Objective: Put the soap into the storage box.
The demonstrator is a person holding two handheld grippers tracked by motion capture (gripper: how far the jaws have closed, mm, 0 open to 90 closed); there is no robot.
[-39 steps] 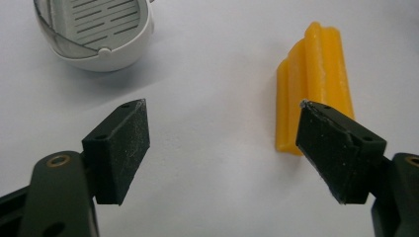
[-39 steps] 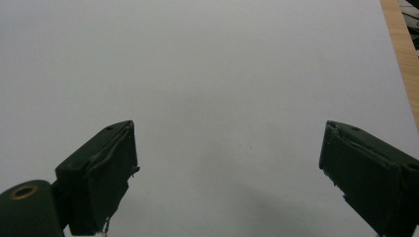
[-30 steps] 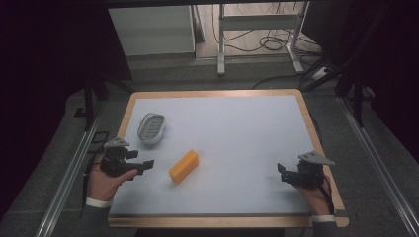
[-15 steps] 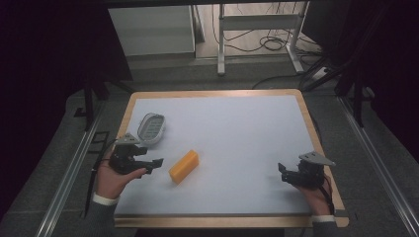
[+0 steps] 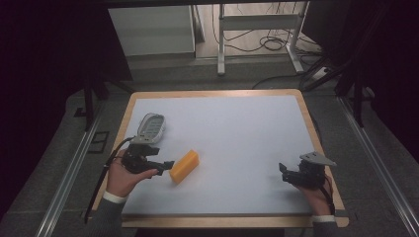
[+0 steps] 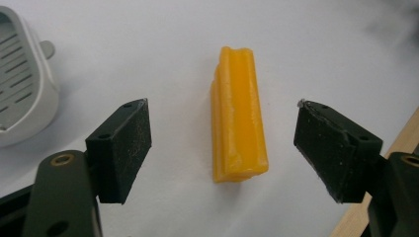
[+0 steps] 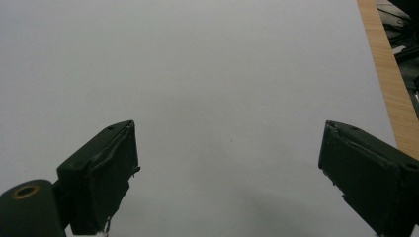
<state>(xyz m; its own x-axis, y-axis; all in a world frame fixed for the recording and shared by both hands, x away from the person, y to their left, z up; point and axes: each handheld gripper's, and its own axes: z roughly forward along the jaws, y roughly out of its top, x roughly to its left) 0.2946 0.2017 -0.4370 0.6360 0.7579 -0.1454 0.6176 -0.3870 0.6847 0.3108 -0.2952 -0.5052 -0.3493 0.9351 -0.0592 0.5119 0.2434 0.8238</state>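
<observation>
Gaping wide, the left gripper (image 6: 222,143) lines up on the glossy orange-yellow block (image 6: 239,118) — it lies just ahead on the white tabletop (image 5: 237,133), its long axis running away between the jaws, neither pad touching. Beside it sits a pale grey slotted dish (image 6: 20,89). The right gripper (image 5: 295,175), also spread and empty, is well apart.

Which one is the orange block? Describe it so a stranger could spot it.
On the white table, look near the front left, just ahead of the left gripper. The orange block lies flat there, a long ridged bar; the grey slotted dish behind it is oval and pale.
</observation>
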